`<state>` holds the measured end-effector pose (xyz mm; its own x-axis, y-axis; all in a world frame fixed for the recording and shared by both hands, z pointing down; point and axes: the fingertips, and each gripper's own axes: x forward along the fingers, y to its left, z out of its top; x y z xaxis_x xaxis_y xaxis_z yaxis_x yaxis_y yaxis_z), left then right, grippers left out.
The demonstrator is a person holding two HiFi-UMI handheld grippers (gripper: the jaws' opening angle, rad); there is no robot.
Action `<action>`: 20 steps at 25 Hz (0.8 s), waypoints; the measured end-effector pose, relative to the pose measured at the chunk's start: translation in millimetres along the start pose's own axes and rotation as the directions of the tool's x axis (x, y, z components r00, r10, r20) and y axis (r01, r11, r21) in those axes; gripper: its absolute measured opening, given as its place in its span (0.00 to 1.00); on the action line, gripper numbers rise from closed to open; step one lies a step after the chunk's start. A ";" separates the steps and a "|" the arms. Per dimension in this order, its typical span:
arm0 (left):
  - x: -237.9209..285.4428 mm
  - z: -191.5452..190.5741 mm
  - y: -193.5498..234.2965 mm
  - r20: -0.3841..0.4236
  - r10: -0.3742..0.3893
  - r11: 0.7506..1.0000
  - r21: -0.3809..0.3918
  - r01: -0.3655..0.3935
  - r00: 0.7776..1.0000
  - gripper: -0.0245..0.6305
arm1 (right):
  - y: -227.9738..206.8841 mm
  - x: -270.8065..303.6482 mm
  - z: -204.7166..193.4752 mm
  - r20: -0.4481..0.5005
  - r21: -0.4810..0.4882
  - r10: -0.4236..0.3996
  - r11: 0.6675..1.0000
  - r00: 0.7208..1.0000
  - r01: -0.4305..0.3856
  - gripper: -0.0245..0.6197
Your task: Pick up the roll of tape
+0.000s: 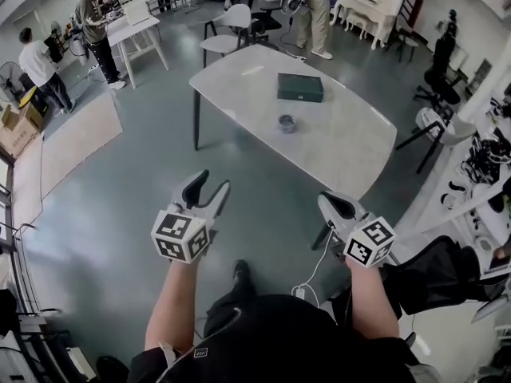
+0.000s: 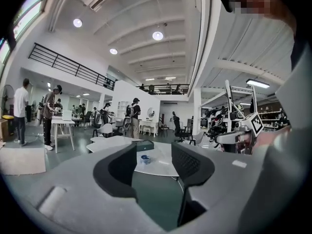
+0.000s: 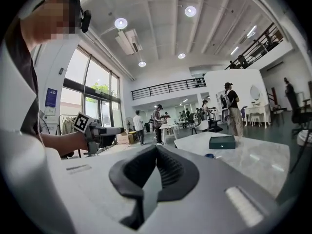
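The roll of tape is small and bluish grey and lies near the middle of the pale grey table, just in front of a dark green box. Both grippers hover over the floor, well short of the table's near edge. My left gripper is open and empty; in the left gripper view the tape shows far off between its fingers. My right gripper is shut on nothing, its pads meeting. In the right gripper view the tape lies on the table, right of the jaws.
Black table legs stand at the near left corner. A white cable runs across the floor by my feet. Chairs stand behind the table, a stool and cluttered rack to the right. People stand at the back left.
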<state>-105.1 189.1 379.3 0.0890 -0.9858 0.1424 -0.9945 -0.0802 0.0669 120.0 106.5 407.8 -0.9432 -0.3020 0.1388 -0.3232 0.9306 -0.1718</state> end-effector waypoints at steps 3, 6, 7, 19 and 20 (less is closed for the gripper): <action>30.2 2.0 40.6 -0.011 -0.027 1.000 -0.008 0.027 1.000 0.37 | -10.5 49.1 1.1 -0.027 0.012 -0.002 1.000 1.000 0.003 0.04; 51.0 6.3 80.1 -0.025 -0.058 0.998 0.002 0.058 0.998 0.37 | -18.1 92.7 9.2 -0.037 0.020 -0.016 1.000 0.999 0.017 0.04; 55.7 8.8 93.7 -0.026 -0.067 0.998 0.004 0.067 0.997 0.37 | -19.9 106.1 13.0 -0.038 0.019 -0.024 1.000 0.999 0.024 0.04; 88.3 18.6 178.5 -0.023 -0.081 0.997 0.003 0.082 0.996 0.37 | -48.2 188.2 43.2 -0.032 -0.014 -0.057 0.998 0.998 0.057 0.04; 93.7 16.5 180.8 -0.030 -0.086 0.996 0.002 0.086 0.996 0.37 | -53.3 192.9 44.9 -0.027 -0.011 -0.059 0.998 0.998 0.059 0.04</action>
<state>-277.5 79.8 388.4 0.1754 -0.9704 0.1662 -0.9834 -0.1646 0.0767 -48.2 -10.6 399.9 -0.9201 -0.3508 0.1745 -0.3772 0.9135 -0.1526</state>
